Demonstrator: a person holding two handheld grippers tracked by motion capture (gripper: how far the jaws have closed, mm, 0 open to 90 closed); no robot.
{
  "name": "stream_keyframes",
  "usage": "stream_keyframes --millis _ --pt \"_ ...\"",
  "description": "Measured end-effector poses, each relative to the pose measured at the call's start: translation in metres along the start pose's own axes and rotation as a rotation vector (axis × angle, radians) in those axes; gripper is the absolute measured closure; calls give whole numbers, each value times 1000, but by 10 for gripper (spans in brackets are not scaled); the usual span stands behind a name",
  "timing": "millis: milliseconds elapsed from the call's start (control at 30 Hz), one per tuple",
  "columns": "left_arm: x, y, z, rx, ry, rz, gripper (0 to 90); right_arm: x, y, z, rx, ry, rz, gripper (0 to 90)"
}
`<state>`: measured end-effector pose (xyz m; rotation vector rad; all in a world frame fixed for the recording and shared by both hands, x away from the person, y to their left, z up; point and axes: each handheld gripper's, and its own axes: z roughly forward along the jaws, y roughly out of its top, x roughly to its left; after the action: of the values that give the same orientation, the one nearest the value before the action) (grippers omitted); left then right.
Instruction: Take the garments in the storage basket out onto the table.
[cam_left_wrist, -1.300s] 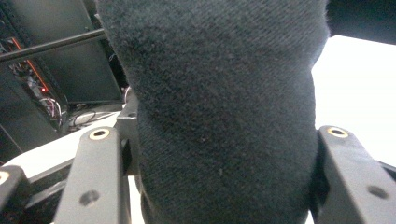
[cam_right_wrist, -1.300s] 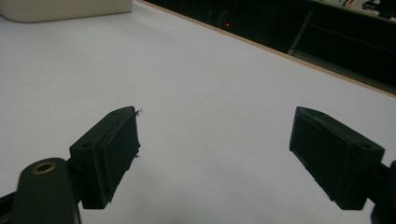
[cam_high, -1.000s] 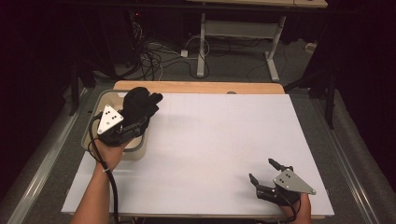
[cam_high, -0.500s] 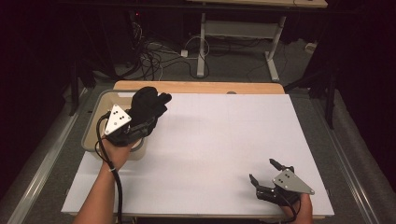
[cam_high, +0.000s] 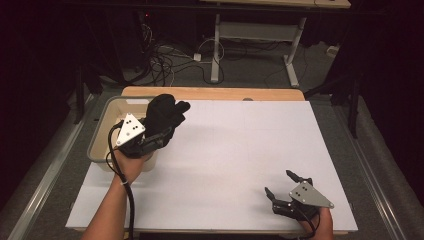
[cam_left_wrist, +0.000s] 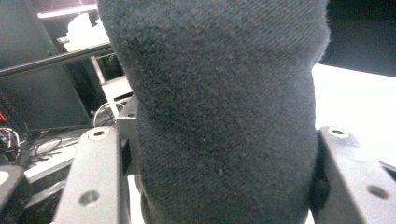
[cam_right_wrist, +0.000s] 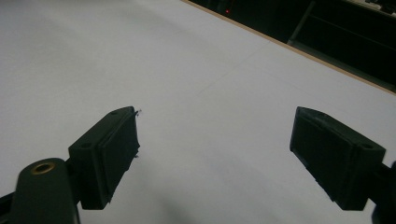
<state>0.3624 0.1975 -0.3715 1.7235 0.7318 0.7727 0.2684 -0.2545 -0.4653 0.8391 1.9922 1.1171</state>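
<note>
The left gripper (cam_high: 165, 131) is clamped on a bundle of black knitted fabric (cam_high: 164, 114), its two jaws pressing the cloth (cam_left_wrist: 224, 116) from either side, and holds it in the air above the right edge of the beige rectangular plastic bin (cam_high: 102, 131) at the table's left side. The right gripper (cam_high: 284, 185) rests near the front right corner of the white table surface (cam_high: 240, 150), its jaws spread wide apart with nothing between them.
</note>
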Motion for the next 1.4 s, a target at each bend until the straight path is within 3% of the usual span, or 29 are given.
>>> stream_keyframes --millis 533,900,1400 --pt "-21 3 11 15 -52 20 420 3 0 -1 0 14 -20 158" --pt "-39 4 21 33 -101 61 419 3 0 -1 1 15 -25 159" --pt "-53 3 30 56 -140 87 417 4 1 -2 -1 19 -28 159"
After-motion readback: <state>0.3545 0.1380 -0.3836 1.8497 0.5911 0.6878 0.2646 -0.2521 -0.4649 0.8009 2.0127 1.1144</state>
